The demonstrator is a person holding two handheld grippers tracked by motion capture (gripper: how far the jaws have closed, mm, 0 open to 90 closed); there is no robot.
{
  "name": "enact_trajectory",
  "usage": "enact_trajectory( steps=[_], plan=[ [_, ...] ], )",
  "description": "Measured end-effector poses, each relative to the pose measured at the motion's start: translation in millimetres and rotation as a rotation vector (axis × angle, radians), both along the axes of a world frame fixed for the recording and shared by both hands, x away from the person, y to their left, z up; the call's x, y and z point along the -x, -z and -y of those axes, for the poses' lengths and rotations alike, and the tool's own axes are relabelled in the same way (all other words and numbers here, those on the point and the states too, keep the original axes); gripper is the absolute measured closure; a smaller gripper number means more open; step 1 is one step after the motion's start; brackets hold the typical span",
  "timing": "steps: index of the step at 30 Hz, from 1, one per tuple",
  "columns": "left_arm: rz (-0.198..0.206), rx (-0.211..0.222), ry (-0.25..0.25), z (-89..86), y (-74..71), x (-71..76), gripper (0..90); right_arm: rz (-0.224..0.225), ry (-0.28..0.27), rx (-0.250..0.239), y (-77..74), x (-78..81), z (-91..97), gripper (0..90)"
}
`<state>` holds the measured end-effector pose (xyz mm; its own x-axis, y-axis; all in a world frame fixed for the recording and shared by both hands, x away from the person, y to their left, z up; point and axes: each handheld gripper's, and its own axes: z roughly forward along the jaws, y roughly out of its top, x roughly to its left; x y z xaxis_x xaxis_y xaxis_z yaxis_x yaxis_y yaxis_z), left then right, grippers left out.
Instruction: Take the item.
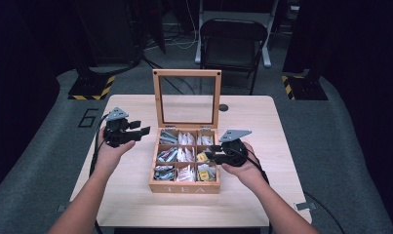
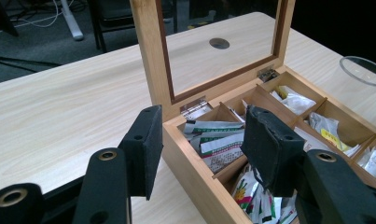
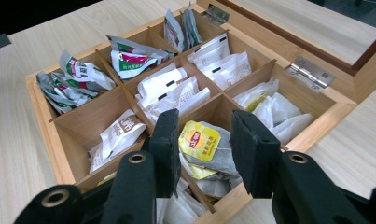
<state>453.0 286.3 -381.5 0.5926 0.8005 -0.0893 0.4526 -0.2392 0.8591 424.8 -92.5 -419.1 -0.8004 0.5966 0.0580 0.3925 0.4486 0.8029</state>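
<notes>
A wooden tea box (image 1: 184, 187) stands mid-table with its glass lid (image 1: 186, 97) upright at the back. Its nine compartments hold paper tea bags. My left gripper (image 1: 141, 127) hovers just left of the box, jaws open and nothing between them; in the left gripper view it (image 2: 202, 144) straddles the box's near wall (image 2: 195, 172). My right gripper (image 1: 209, 152) hangs over the box's right side. In the right gripper view it (image 3: 204, 149) is open above a compartment with a yellow-labelled tea bag (image 3: 199, 140), and the pads do not touch the bag.
The box sits on a light wooden table (image 1: 135, 195) with a small round hole (image 1: 224, 107) behind the lid. A black folding chair (image 1: 233, 39) stands beyond the far edge. Bare tabletop lies left and right of the box.
</notes>
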Motion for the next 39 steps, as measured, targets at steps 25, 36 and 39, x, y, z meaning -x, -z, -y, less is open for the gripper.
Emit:
enact_trajectory(
  steps=[25, 36, 39],
  plan=[
    [-0.004, -0.018, -0.003, 1.2, 3.3, 0.2, 47.3, -0.049, -0.056, 0.008, 27.0, 11.0, -12.5, 66.5],
    [-0.005, -0.015, -0.004, 0.3, 4.2, 0.1, 47.3, -0.067, -0.066, 0.007, 33.5, 9.8, -16.3, 66.9],
    [-0.006, -0.014, -0.005, 0.3, 4.9, 0.0, 47.3, -0.08, -0.079, 0.008, 34.0, 11.2, -18.1, 69.6]
  ],
)
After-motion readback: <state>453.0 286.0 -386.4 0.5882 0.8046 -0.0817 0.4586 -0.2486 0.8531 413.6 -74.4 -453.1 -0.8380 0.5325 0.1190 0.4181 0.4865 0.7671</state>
